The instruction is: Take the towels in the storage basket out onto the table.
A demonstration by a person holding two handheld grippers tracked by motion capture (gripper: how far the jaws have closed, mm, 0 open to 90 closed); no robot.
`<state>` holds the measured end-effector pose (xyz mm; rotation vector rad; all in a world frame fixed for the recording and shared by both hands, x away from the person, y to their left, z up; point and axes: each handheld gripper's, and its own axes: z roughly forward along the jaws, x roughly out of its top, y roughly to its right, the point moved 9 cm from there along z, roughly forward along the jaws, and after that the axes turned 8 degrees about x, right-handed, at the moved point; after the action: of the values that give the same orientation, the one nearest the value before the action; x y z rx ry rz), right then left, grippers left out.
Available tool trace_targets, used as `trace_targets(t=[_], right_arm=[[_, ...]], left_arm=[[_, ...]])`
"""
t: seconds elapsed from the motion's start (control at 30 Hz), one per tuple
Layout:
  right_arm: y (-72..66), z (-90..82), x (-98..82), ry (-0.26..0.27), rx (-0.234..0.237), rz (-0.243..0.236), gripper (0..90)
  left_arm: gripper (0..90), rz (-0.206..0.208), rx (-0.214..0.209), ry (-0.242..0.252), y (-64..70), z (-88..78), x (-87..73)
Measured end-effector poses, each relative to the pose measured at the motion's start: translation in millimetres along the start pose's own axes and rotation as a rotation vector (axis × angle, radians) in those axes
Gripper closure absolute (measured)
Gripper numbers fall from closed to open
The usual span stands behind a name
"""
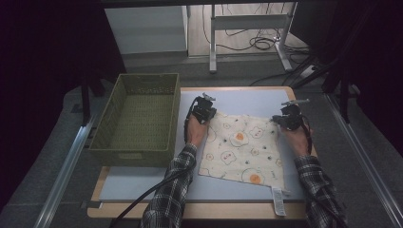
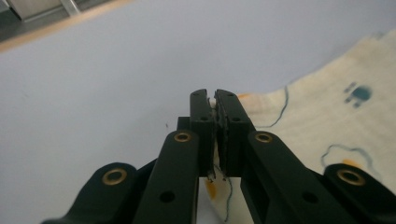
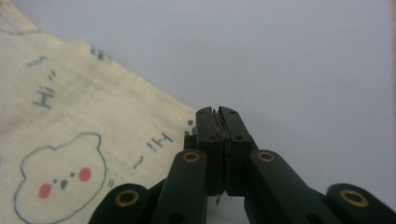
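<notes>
On the table (image 1: 142, 187), a cream cloth (image 1: 242, 149) printed with bears and eggs lies flat on the pale mat (image 1: 247, 102), its white tag (image 1: 278, 202) at the near right corner. At the cloth's far left corner sits the left gripper (image 1: 205, 110); its jaws are pressed together with a sliver of cloth (image 2: 327, 121) pinched between the tips. At the far right corner, the right gripper (image 1: 288, 117) has its jaws closed tight at the cloth's (image 3: 79, 140) edge; whether fabric is caught between them I cannot tell. Left of the cloth stands an olive basket (image 1: 138, 118).
</notes>
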<state>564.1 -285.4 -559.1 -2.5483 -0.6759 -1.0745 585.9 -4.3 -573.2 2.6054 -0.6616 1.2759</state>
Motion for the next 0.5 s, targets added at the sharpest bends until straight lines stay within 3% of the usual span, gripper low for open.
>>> trace_targets(t=[0.03, 0.2, 0.3, 0.5], right_arm=[[1.5, -7.9, 6.9, 0.024, -0.006, -0.012, 88.2], [1.2, -25.2, 19.4, 0.067, 0.000, -0.026, 88.0], [-5.7, -42.0, 25.8, 0.096, 0.019, -0.026, 88.0], [-20.4, -58.6, 12.6, 0.083, 0.049, -0.052, 88.0]], left_arm=[[86.0, 0.004, 0.000, 0.028, -2.6, -8.9, 7.2], [85.8, 0.024, -0.001, 0.071, -4.8, -28.3, 18.9], [85.8, 0.033, -0.019, 0.105, 0.1, -46.5, 23.1], [85.8, 0.066, -0.030, 0.113, 12.4, -63.6, 8.5]])
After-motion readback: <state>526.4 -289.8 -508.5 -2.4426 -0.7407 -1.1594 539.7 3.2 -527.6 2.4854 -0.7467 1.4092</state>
